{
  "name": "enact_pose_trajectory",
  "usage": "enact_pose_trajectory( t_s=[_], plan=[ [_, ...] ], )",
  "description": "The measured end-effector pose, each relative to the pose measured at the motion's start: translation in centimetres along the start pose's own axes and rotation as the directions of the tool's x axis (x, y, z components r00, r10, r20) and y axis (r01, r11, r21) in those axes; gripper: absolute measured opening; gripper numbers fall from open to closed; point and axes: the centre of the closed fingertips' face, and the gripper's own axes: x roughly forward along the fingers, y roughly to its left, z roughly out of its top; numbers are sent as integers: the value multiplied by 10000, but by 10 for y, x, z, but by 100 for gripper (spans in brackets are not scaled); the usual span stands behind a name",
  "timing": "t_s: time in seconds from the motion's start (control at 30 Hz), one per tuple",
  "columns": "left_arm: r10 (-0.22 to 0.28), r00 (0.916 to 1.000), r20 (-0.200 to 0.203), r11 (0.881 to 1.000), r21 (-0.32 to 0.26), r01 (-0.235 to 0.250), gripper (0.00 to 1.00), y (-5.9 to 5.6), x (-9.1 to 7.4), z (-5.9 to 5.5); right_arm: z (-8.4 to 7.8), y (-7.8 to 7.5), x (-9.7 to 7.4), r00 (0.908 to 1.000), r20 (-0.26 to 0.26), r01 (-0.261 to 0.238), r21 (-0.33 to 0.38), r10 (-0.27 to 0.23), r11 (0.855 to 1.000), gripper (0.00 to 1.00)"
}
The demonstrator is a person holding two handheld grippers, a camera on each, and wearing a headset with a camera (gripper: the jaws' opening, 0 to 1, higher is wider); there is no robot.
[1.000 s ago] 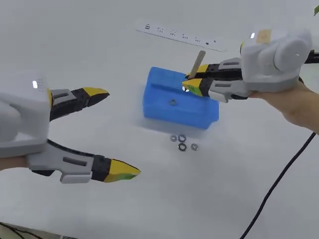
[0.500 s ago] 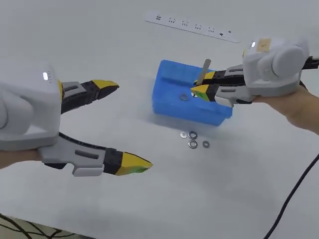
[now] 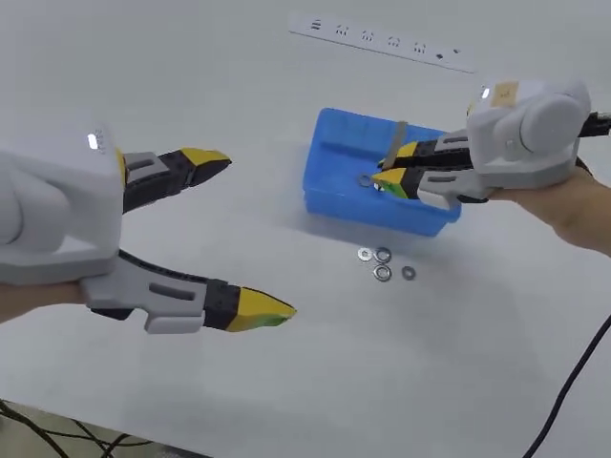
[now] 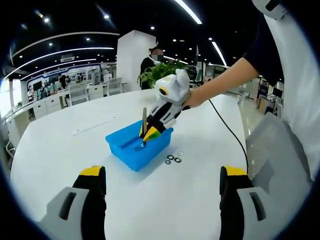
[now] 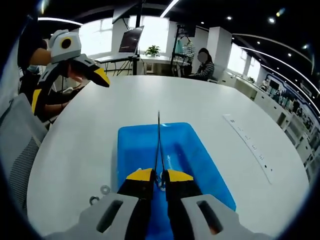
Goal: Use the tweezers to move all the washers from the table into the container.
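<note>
Head view: nearest you, your left gripper (image 3: 256, 234) hovers over the table (image 3: 315, 382) with its jaws spread wide and empty. Beyond it four washers (image 3: 384, 265) lie clustered just in front of the blue container (image 3: 329, 196). Your right gripper (image 3: 382, 178) is clamped on the tweezers (image 3: 395, 143), their tips down inside the container beside another washer (image 3: 364, 180), and a power strip (image 3: 382, 43) lies farthest back
</note>
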Motion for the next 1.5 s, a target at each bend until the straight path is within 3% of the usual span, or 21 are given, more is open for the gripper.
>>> enact_pose_trajectory(
  t_s=[0.63, 0.93, 1.13, 1.23, 1.33, 1.47, 1.5],
  plan=[
    [83, 9999, -95, 9998, 195, -81, 100, 1, 0, 0, -2, -1, 2, 10000, 32, 41, 133, -41, 9999, 10],
    [70, 10000, -55, 9999, 157, -69, 100, 3, 1, 3, 11, -7, -6, 9993, 285, 257, 176, -262, 9995, 11],
    [-11, 9992, 388, 9997, 258, 1, 100, 20, 15, 25, 14, -8, -12, 9990, 331, 291, 142, -295, 9995, 10],
    [-276, 9958, 878, 9994, 235, 256, 100, 32, 33, 48, 14, -6, -13, 9991, 322, 283, 123, -287, 9995, 10],
    [-673, 9895, 1276, 9962, 639, 595, 98, 37, 51, 70, 17, -2, -14, 9993, 315, 216, 5, -216, 9998, 10],
    [-1045, 9819, 1580, 9904, 1069, 882, 83, 44, 71, 92, 22, 1, -15, 9990, 425, 105, -16, -104, 9999, 10],
    [-1076, 9819, 1556, 9897, 1105, 909, 74, 46, 74, 94, 22, 1, -15, 9990, 448, 79, -7, -78, 10000, 10]
  ],
)
